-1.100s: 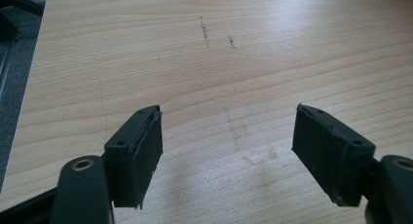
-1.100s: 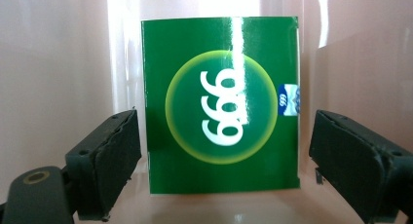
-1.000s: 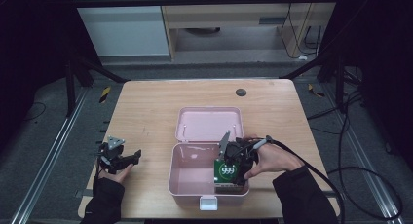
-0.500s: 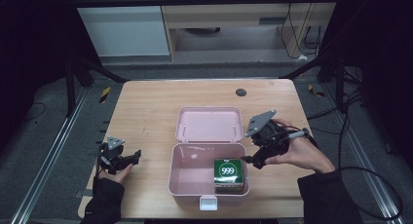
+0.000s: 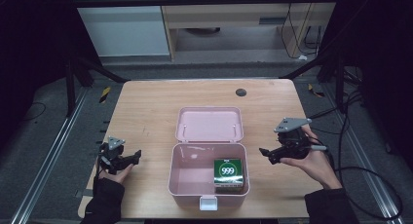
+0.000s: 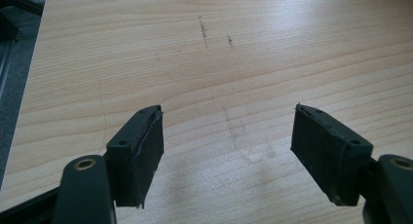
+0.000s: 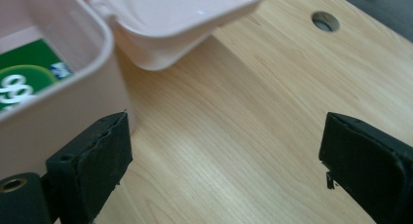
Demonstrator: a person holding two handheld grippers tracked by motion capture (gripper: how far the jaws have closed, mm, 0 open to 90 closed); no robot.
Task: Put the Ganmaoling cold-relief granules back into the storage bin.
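A pink box stands open near the table's front edge, its lid laid flat behind it. Inside, at the right, lies a green packet marked 999. My right gripper is open just right of the box, nothing between its jaws. The right gripper view has the box wall, a corner of the green packet and the lid to the left of my right gripper. My left gripper rests open at the table's left, over bare wood, as my left gripper confirms.
The wooden table has a round cable hole near its far edge, also the hole ahead of the right gripper. Black frame bars and cables surround the table. A white latch juts from the box front.
My right gripper let go of the green packet inside the box, then lifted out and moved right, beside the box. The left gripper has stayed still.
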